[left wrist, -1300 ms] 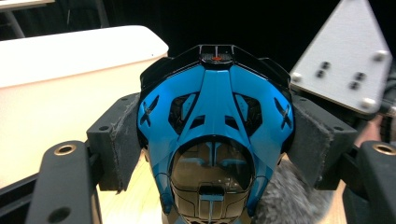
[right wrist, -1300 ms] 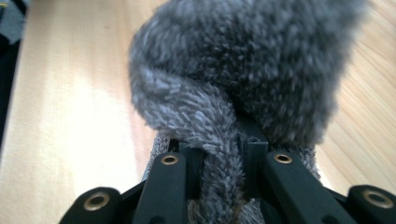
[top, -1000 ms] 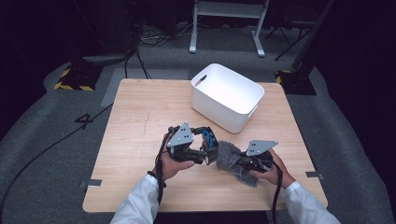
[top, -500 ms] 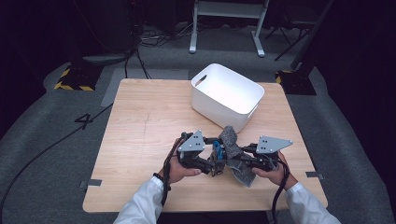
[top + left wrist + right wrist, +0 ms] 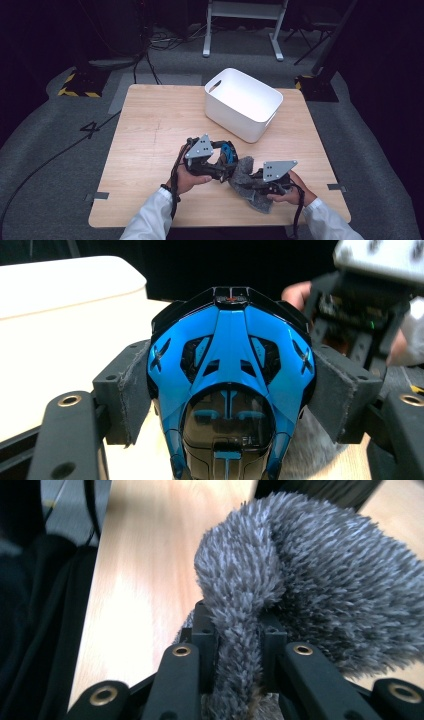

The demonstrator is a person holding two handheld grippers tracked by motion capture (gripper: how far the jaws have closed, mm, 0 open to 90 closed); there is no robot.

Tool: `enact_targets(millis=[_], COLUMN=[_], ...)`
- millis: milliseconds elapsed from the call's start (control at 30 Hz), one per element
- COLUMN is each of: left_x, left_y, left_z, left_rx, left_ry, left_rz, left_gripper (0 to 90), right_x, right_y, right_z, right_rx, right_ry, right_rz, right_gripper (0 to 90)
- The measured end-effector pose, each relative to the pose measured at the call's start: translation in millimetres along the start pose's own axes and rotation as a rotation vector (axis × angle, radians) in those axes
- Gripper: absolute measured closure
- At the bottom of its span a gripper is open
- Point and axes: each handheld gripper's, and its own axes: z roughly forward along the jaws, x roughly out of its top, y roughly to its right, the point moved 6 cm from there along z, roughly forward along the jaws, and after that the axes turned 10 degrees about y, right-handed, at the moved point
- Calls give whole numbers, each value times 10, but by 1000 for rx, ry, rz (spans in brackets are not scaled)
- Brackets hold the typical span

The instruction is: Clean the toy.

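While the left gripper (image 5: 223, 159) pinches the blue toy car (image 5: 231, 390) just in front of the white bin (image 5: 243, 104), the right gripper (image 5: 255, 181) clamps the fuzzy grey cloth (image 5: 320, 585). I'd wipe slowly, keeping both grips firm.

I'm seeing the white bin (image 5: 243, 104) sitting open-topped near the table's (image 5: 150, 135) far right corner, turned askew to its edges. Beyond the far edge, a white stand (image 5: 243, 20) is standing on the floor, cables (image 5: 150, 45) trailing beside it.
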Motion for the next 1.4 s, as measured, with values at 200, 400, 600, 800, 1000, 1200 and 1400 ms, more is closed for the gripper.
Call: enact_targets(millis=[200,400,600,800,1000,1200,1400], left_x=[134,206,169,96,-8,-68,-95], left_y=[37,112,220,204,198,283,239], left_z=[-87,-100,-31,-15,27,150,145], left_rx=[-28,-73,-140,-152,-172,-209,-175], left_ry=[54,90,60,30,-14,-42,-54], left_rz=[10,8,25,25,21,23,25], left_gripper=[263,262,263,262,263,263,263], right_x=[-179,-264,-209,-127,-48,114,126], right_y=[10,139,210,249,397,370,240], right_z=[180,305,282,62,-201,-264,-161], right_rx=[-9,-51,-88,-129,-207,-201,-145], right_ry=[-97,-115,-84,-25,48,119,102], right_rz=[13,82,91,80,114,113,77], right_gripper=[765,765,765,765,767,767,767])
